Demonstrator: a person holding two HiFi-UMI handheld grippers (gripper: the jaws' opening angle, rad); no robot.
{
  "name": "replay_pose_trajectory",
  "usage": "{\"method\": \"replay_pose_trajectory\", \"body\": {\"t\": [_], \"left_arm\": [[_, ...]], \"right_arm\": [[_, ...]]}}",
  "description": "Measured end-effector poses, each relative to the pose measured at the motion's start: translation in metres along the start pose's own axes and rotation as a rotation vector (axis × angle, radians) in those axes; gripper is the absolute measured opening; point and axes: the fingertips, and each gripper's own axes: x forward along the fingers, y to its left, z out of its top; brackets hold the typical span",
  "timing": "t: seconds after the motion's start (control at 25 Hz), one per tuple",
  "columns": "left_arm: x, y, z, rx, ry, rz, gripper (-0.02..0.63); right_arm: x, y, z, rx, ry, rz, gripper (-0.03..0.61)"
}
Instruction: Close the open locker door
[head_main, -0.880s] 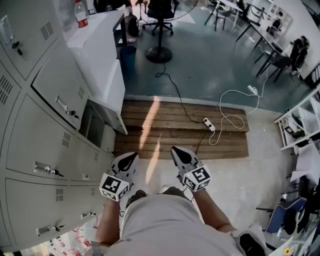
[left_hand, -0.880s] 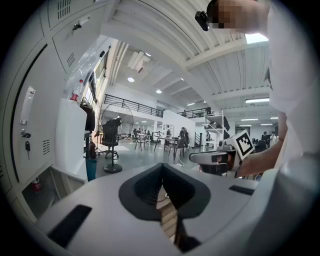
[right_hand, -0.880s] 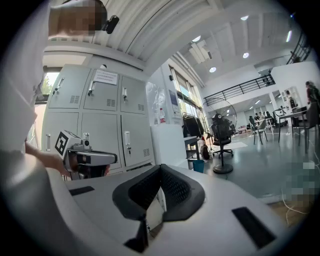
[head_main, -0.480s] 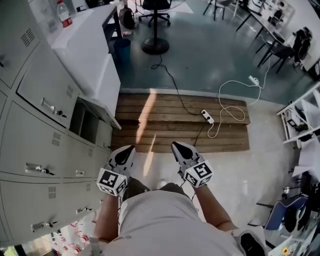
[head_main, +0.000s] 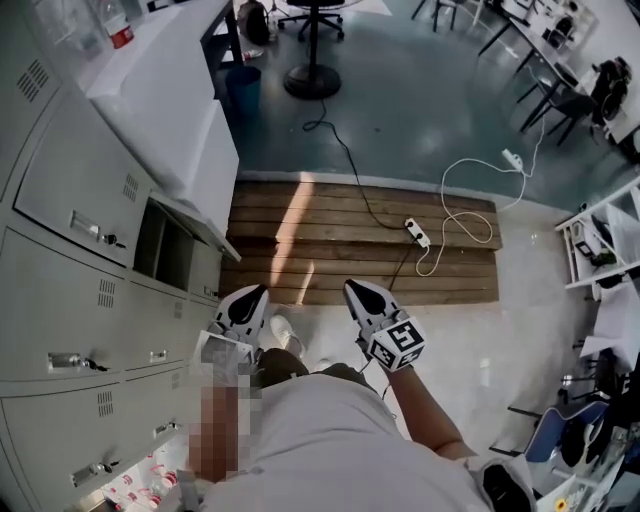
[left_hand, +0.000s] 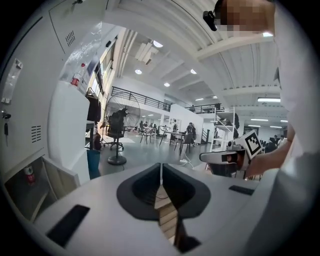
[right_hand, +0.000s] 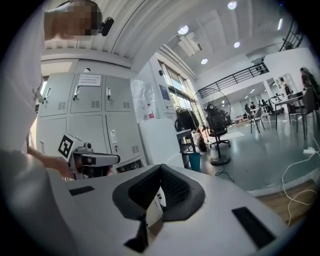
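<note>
Lockers (head_main: 60, 270) have slid leftward in the head view, so the person seems to approach the untouched open locker door (head_main: 205, 228), with the left gripper (head_main: 256, 293) and right gripper (head_main: 354, 291) jaws pressed together, empty.

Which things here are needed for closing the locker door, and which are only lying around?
For the job:
- open locker door
- left gripper, shut and empty
- right gripper, shut and empty

Just lying about:
- power strip
- blue bin
- floor fan's base
- wooden platform
</note>
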Motion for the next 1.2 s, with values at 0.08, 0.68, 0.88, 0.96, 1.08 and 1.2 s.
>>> {"method": "replay_pose_trajectory", "body": {"t": [0.08,0.68,0.88,0.96,1.08,1.2], "left_arm": [[0.008,0.022,0.002,-0.006,-0.001,0.004,0.003],[0.014,0.175,-0.003,-0.055,0.007,0.09,0.003],[0.002,0.192,-0.018,-0.105,0.02,0.163,0.003],[-0.001,0.196,-0.023,-0.124,0.022,0.194,0.003],[-0.004,0.201,-0.033,-0.148,0.033,0.233,0.003],[-0.002,0.207,-0.043,-0.174,0.052,0.274,0.009]], "right_arm": [[0.025,-0.004,0.007,-0.001,0.008,-0.002,0.009],[0.196,-0.001,0.036,-0.009,0.047,0.071,0.009],[0.223,0.01,0.032,-0.025,0.09,0.137,0.009],[0.232,0.011,0.031,-0.026,0.105,0.16,0.009],[0.243,0.014,0.028,-0.03,0.13,0.198,0.009],[0.251,0.014,0.024,-0.041,0.163,0.235,0.009]]}}
